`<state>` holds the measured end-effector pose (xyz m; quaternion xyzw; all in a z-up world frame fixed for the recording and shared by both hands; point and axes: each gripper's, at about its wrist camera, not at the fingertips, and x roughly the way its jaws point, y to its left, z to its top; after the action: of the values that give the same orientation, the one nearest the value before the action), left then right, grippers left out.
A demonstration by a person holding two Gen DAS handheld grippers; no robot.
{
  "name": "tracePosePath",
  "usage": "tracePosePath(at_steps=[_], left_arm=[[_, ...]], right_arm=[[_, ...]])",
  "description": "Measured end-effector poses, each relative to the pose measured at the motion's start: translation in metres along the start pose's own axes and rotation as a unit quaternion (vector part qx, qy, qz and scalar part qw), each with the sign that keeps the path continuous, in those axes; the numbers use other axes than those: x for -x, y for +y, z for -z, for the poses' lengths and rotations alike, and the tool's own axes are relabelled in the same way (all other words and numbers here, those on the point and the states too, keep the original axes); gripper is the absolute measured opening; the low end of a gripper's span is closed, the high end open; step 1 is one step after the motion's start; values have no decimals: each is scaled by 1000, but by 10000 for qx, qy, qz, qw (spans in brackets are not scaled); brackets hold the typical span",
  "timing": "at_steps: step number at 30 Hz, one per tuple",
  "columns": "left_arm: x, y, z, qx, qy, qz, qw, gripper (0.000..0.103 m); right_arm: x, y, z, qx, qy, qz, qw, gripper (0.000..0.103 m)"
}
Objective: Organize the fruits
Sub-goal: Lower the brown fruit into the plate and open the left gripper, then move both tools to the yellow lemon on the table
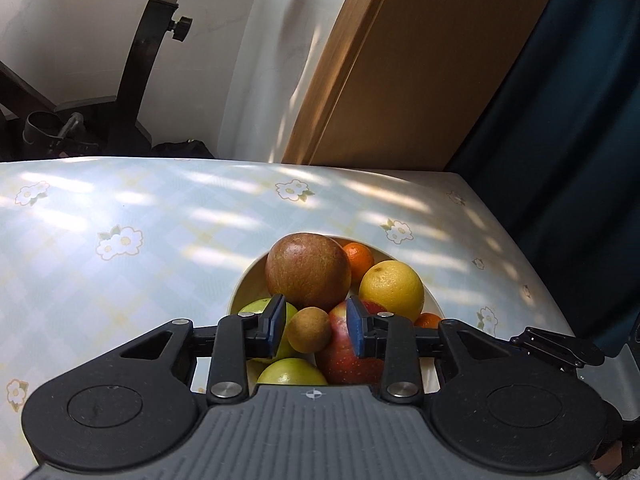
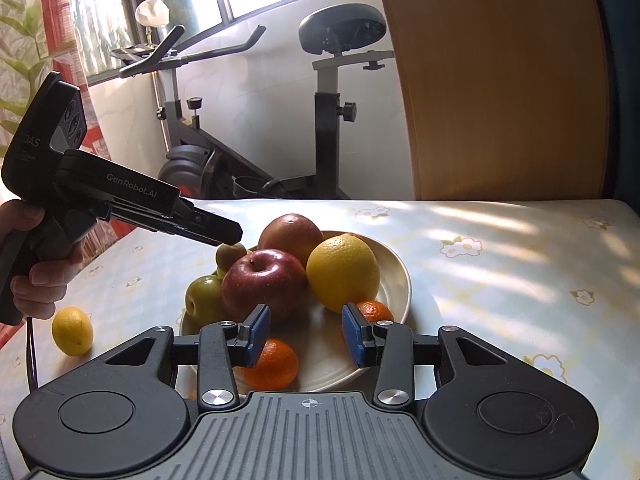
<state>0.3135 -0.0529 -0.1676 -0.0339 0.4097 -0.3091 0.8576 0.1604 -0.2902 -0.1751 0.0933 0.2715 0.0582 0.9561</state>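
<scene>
Cream-coloured and round, the shallow ceramic plate (image 2: 396, 280) sat on the pale blue checked tablecloth with white flowers (image 2: 500, 264), heaped with fruit. On it lay a large russet-red apple (image 2: 290, 234), a glossy dark red apple (image 2: 262, 282), a big yellow orange-skinned citrus (image 2: 342, 272), two green apples (image 1: 292, 374), and small orange mandarins (image 2: 274, 364). A small brown kiwi-like fruit (image 1: 309, 330) rested on top of the pile between the green and red apples.

Over that brown fruit hung the left gripper (image 1: 316, 330), its blue-padded fingers (image 1: 278, 324) spread a little to either side, the pads clear of the fruit and nothing pinched; in the right wrist view its black tip stood just above the fruit, and a hand (image 2: 38, 268) held its handle. At the plate's near rim the right gripper (image 2: 306, 334) had its fingers apart with nothing between the pads, one pad in front of a mandarin. Off the plate, a small yellow lemon (image 2: 73, 331) lay alone on the cloth beside it.
</scene>
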Motion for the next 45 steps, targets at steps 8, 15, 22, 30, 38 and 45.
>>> tracePosePath(at_steps=[8,15,22,30,38,45], left_arm=[[55,14,1,90,-342,-287,9990,37],[104,42,22,161,-377,-744,9964,37],[130,61,50,174,-299,-1107,9933,37],[144,74,74,158,-134,-1290,9914,37],[160,110,92,235,37,-1141,9932,37],[162,157,106,668,54,-1099,9917,36]], right_arm=[[7,15,-3,-54,-63,52,10000,37],[8,41,-1,10,-53,22,10000,37],[10,67,13,-87,5,-12,10000,37],[10,83,23,-217,149,-131,9996,38],[-11,126,31,225,538,-361,9976,38],[-44,182,31,928,850,-695,9896,39]])
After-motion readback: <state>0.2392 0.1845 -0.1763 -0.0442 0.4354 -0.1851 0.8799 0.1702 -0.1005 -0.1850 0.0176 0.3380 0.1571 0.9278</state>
